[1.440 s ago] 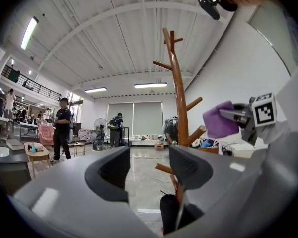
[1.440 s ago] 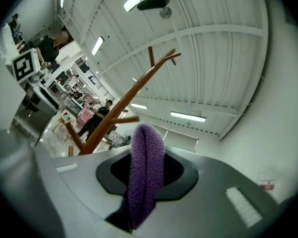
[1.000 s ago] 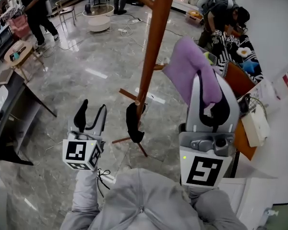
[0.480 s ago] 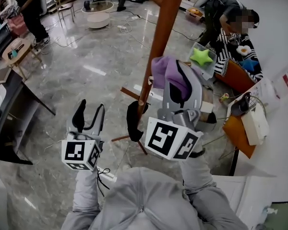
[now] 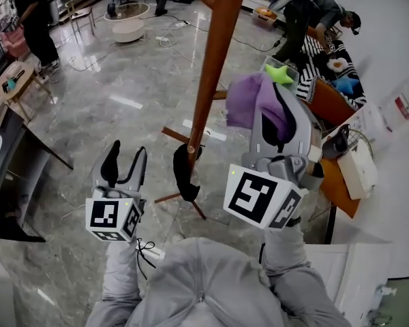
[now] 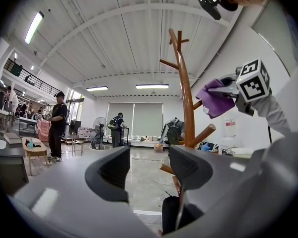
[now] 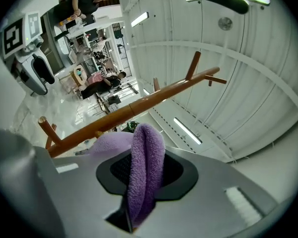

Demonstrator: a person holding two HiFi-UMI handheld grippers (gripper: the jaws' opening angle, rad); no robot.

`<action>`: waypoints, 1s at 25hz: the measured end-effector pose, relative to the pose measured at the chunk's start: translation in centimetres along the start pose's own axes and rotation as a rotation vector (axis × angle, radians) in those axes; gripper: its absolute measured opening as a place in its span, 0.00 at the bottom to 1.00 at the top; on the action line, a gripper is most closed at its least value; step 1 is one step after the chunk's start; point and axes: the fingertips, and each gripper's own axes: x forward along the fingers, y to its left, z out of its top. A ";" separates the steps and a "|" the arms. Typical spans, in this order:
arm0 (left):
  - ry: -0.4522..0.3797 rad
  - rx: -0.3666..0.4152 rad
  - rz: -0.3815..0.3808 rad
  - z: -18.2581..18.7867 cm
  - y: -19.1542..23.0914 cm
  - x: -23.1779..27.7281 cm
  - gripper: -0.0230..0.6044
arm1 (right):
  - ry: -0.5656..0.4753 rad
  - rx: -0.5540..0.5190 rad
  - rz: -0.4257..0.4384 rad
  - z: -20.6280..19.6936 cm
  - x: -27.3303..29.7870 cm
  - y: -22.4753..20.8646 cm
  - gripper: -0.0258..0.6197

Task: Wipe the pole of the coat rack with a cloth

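Right gripper (image 5: 275,112): jaws closed down tight on a folded purple cloth (image 7: 145,155) of terry-like pile. The fold stands up between the pads and a loose lobe spills to one side. The cloth sits just beside the pole (image 5: 208,73); contact cannot be confirmed. The pole is round, smooth, red-brown wood with short angled pegs (image 6: 204,134) of the same wood. Left gripper (image 5: 126,161): jaws wide apart with nothing between them, held lower and left of the pole. The floor (image 5: 123,80) is glossy grey stone.
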 end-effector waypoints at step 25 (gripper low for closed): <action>0.013 0.027 0.033 0.8 -0.1 -1.7 0.46 | -0.020 0.038 0.114 -5.4 -2.0 4.9 0.15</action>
